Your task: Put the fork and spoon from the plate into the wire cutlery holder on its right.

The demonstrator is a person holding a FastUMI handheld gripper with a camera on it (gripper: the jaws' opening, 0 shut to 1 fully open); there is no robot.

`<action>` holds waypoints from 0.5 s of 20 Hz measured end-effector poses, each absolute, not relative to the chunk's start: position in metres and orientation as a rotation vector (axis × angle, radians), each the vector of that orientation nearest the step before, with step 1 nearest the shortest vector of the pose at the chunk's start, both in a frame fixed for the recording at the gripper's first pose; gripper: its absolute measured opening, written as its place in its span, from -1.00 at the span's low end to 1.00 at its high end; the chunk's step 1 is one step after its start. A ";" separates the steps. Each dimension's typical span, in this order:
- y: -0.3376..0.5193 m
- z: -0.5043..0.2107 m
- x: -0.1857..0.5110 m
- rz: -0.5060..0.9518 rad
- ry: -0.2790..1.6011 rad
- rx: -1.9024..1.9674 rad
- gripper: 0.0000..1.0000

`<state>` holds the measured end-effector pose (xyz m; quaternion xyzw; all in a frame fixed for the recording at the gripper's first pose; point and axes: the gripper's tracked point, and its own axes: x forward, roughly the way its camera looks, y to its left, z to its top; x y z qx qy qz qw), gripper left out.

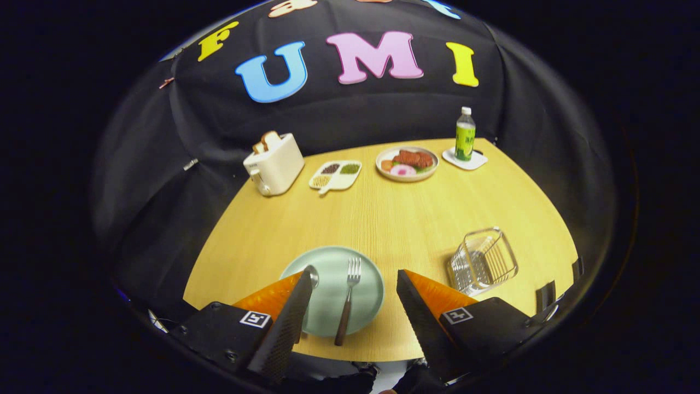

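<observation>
A pale green plate [367, 284] sits at the near edge of a wooden table [394, 219], carrying a fork [348, 300] with its dark handle overhanging the near rim and a spoon [311, 275] partly hidden behind one finger. The gripper [354, 298] hovers above, fingers spread wide and holding nothing, the fork lying between them. Both utensils look light, stiff and slippery, so the fork's thicker handle seems the surest hold; the wire cutlery holder [484, 261] stands empty near the table's right edge.

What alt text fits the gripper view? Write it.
Open gripper above a green plate holding a fork and spoon, on a wooden table. A wire holder stands to the plate's right.
</observation>
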<state>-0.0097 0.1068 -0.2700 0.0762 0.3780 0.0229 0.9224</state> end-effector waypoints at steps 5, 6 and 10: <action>0.127 -0.323 -0.014 0.056 0.874 0.101 0.77; 0.129 -0.332 -0.013 0.056 0.887 0.080 0.75; 0.129 -0.368 -0.007 0.042 0.949 0.006 0.59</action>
